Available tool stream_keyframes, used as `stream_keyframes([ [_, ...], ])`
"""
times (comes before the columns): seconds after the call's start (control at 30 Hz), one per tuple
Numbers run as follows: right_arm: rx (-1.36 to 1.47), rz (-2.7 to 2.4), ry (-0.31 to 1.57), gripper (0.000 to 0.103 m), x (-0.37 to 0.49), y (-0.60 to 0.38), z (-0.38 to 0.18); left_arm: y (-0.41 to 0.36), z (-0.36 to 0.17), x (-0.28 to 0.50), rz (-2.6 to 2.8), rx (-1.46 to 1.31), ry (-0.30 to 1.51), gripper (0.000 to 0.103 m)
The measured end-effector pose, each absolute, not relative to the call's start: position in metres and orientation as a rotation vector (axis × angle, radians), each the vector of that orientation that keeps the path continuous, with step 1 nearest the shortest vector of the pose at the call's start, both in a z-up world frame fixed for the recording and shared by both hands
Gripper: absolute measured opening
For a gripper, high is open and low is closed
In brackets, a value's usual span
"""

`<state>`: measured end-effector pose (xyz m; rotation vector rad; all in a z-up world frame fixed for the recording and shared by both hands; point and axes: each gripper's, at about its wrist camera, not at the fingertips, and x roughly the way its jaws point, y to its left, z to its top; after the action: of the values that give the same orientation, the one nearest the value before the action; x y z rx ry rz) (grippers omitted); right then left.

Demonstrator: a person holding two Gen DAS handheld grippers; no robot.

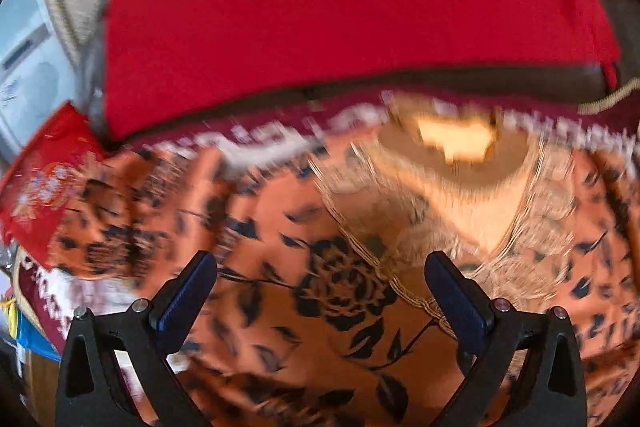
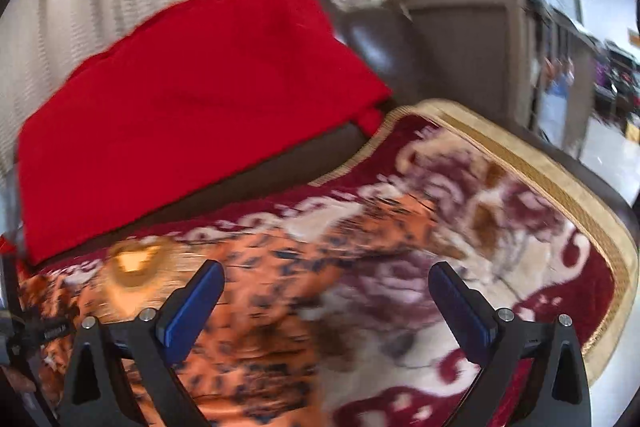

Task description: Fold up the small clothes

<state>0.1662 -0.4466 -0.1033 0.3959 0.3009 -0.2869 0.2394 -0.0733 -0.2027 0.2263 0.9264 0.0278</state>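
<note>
Both pictures are smeared by blur, so fine detail is hard to read. The left tongs [image 1: 320, 291] point forward and down over an orange top [image 1: 304, 307] printed with dark roses, its two blue-padded fingers [image 1: 188, 299] spread wide and holding nothing. The top lies flat beneath and ahead of the fingers, its pale embroidered neckline [image 1: 460, 179] just beyond the right finger. Farther ahead, past the top's far edge, a red cloth [image 1: 340, 19] drapes over a dark backrest. A smaller red embroidered piece [image 1: 44, 179] sits off to the left of the left finger. The right tongs [image 2: 326, 299] also angle forward and down, fingers [image 2: 196, 307] apart and empty. Here the orange top [image 2: 248, 327] lies under the left finger and the gap, while a maroon and cream floral blanket [image 2: 500, 195] with a gold border spreads under and beyond the right finger. Whether either tool touches the fabric cannot be told.
</note>
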Motion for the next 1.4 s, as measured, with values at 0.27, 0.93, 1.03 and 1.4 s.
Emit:
stream_keyframes([
  [0.27, 0.606, -0.251, 0.494, 0.103, 0.233, -0.523, -0.12, -0.071, -0.227, 0.244, -0.015, 0.169, 0.938, 0.103],
  [0.93, 0.957, -0.167, 0.571, 0.025, 0.284, -0.551, -0.152, 0.004, -0.196, 0.246, -0.097, -0.248, 0.981, 0.103],
  [1.03, 0.815, -0.053, 0.493, 0.025, 0.281, -0.506, -0.113, 0.029, -0.175, 0.245, 0.009, -0.173, 0.895, 0.103],
  [1.4, 0.602, 0.535, 0.506, 0.03, 0.308, -0.251, -0.076, 0.117, -0.146, 0.25, 0.279, -0.103, 0.757, 0.103],
])
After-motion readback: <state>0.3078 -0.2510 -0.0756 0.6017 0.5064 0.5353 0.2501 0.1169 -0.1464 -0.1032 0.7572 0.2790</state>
